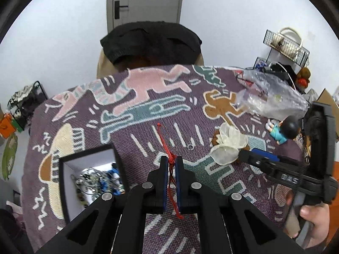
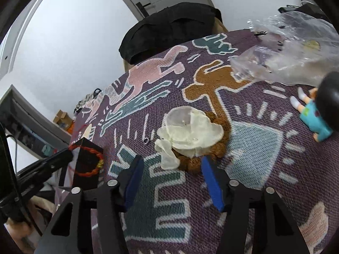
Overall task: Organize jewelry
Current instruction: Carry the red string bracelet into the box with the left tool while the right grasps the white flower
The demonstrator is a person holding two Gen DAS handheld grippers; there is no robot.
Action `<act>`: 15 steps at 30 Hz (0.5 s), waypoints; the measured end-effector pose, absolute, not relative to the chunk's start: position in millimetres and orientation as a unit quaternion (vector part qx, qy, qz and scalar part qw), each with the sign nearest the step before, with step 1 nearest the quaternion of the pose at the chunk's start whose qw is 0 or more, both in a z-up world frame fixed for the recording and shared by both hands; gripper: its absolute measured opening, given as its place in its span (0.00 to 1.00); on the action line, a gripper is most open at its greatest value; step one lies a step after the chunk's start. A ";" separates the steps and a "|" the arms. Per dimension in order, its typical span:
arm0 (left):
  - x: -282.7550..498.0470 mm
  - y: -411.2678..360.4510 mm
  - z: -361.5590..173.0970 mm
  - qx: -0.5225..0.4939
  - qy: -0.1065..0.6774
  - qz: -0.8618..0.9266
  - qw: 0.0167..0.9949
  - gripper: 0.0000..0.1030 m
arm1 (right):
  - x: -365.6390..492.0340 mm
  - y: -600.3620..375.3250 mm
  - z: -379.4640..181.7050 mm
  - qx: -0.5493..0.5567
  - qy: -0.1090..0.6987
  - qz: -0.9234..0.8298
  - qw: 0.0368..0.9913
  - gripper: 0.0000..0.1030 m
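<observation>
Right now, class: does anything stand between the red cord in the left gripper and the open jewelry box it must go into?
Nothing visible does. The left gripper is shut on the red cord above the patterned cloth, and the open jewelry box sits just to its left with only bare cloth between.

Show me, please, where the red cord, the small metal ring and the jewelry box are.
red cord (image 1: pixel 162 140): left wrist view, on its straight stretch above the knot.
small metal ring (image 1: pixel 190 147): left wrist view, on its rim.
jewelry box (image 1: pixel 91 158): left wrist view, on its white inner wall.

Home room: patterned woven blanket (image 1: pixel 131 110), door (image 1: pixel 146 0), toy figurine (image 1: pixel 284 130), cluttered racks (image 1: pixel 286 46).
</observation>
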State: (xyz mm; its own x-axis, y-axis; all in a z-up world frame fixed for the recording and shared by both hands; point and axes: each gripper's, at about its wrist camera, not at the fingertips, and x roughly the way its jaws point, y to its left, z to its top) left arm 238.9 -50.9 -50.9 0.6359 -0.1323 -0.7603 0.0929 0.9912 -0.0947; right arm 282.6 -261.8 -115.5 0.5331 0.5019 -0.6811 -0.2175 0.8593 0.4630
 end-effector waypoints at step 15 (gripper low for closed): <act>218.9 -6.1 -14.6 -0.044 0.385 -0.043 0.921 0.06 | 289.4 -242.3 -111.3 0.135 0.429 0.205 0.869 0.03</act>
